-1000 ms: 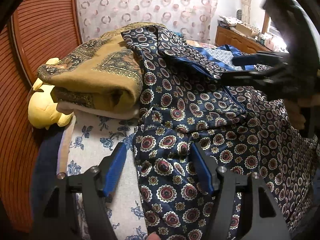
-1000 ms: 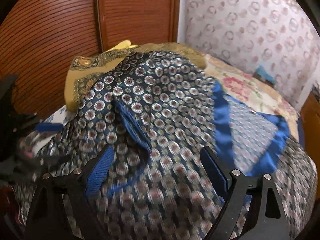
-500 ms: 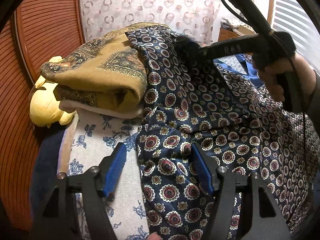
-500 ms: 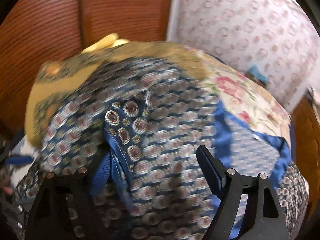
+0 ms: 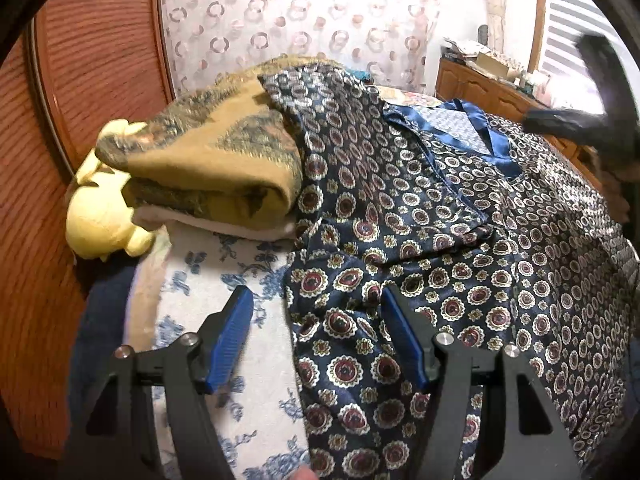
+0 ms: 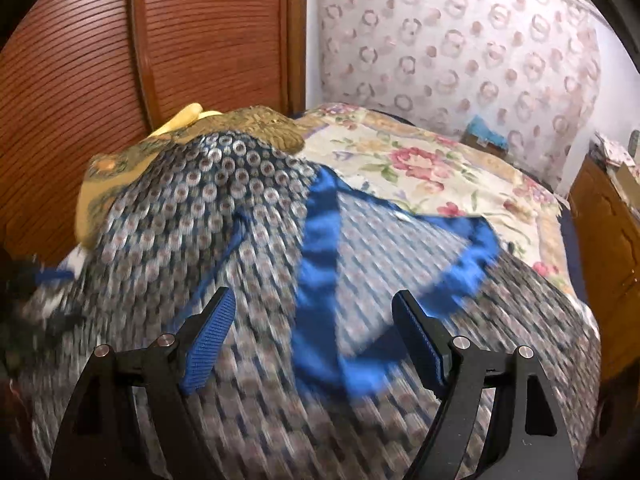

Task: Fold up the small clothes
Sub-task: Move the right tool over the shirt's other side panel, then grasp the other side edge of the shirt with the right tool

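A navy silk shirt with a medallion print (image 5: 460, 264) lies spread on the bed, its blue satin collar (image 5: 480, 132) at the far side. My left gripper (image 5: 316, 340) is open and empty, low over the shirt's left edge. In the right wrist view the shirt (image 6: 208, 208) is blurred, with its blue collar band (image 6: 320, 240) in the middle. My right gripper (image 6: 312, 344) is open and empty above the collar area. It also shows as a dark blur in the left wrist view (image 5: 588, 124) at the far right.
A folded mustard blanket (image 5: 216, 168) lies on the shirt's left, with a yellow plush toy (image 5: 104, 216) beside it. A white floral cover (image 5: 240, 320) lies under the left gripper. A wooden headboard (image 6: 120, 60) stands behind, a wooden dresser (image 6: 608, 240) at right. A floral bedspread (image 6: 420, 160) lies beyond the shirt.
My right gripper has let go of the shirt flap it was over and pulled back to the right. The flap now lies flat. The left gripper has hardly moved.
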A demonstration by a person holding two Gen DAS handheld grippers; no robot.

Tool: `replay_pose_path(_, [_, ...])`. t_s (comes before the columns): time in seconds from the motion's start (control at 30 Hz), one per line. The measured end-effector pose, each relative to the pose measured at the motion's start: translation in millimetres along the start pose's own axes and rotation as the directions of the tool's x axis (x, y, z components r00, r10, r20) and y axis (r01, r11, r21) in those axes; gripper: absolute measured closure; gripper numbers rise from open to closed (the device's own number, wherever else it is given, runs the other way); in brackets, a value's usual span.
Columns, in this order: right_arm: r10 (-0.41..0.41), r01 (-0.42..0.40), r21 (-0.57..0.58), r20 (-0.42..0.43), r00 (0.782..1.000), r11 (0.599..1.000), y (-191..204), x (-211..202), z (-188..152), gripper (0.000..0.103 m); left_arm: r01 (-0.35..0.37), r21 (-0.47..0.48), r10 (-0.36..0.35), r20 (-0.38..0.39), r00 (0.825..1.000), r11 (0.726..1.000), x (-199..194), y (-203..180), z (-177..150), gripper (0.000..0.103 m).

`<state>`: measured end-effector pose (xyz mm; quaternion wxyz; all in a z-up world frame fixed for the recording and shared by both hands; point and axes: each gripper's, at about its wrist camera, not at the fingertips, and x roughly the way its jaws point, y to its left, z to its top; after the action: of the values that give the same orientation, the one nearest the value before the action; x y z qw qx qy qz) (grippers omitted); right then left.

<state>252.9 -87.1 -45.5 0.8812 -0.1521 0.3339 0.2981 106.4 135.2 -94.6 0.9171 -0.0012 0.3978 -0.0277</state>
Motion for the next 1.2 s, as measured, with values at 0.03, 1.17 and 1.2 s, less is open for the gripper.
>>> replay_pose_path(0.03, [-0.007, 0.007, 0.007, 0.002, 1.0, 1.0, -6.3, -10.2, -11.0, 0.02, -0.007, 0.008, 0.007, 0.004, 1.0, 1.0, -3.1, -2.1, 3.1, 0.037])
replay_pose_path(1.17, [-0.11, 0.152, 0.49, -0.114, 0.987, 0.858, -248.7, -85.1, -189.5, 0.035, 0.337, 0.354, -0.288, -0.187, 0.939, 0.872, 120.5, -239.4, 136.6, 0.036])
replay_pose_path(1.2, [-0.101, 0.146, 0.499, -0.117, 0.988, 0.854, -250.3, -84.7, -190.8, 0.036, 0.341, 0.351, -0.293, -0.185, 0.938, 0.872, 119.8, -238.3, 136.4, 0.036])
